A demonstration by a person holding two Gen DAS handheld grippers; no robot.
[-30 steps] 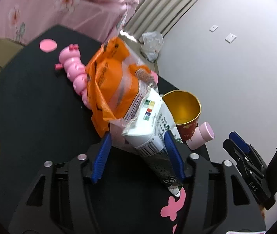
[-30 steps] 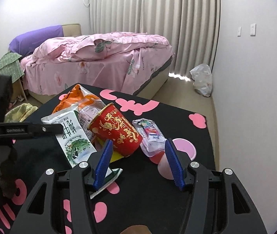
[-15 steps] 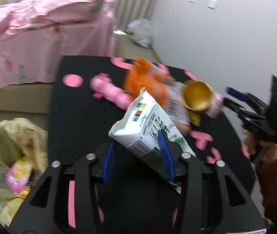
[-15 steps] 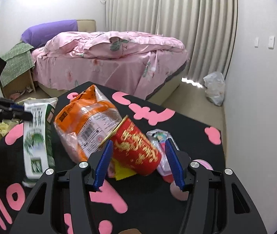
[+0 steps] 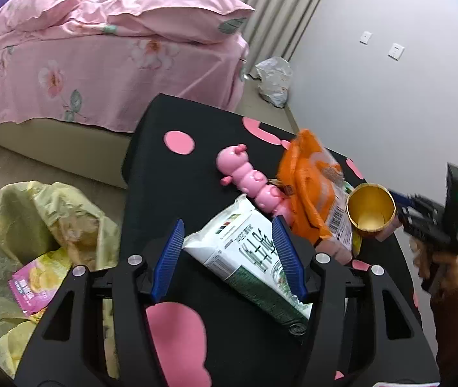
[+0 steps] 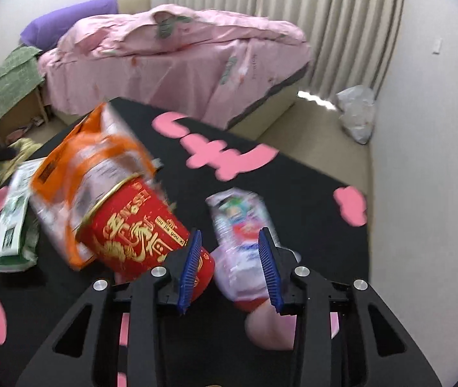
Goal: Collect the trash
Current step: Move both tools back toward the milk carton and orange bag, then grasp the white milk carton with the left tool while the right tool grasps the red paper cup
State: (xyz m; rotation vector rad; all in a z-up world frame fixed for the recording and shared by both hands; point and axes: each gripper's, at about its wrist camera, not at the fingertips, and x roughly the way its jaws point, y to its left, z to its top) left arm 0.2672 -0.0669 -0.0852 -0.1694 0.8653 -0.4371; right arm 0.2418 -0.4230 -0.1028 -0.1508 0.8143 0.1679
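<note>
While the left claw (image 5: 227,254) is opening around the milk pouch (image 5: 248,258) on the surface (image 5: 151,167), the right claw (image 6: 230,269) is closing on a clear wrapper (image 6: 240,245); next, carrying to the left bag (image 5: 19,225) is called for.

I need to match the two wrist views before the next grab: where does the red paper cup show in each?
Left wrist view: red cup at right, its gold mouth facing the camera, beside the right gripper.
Right wrist view: the cup is left of centre, lying tilted.
Shared landmark: the orange bag touching the cup.
</note>
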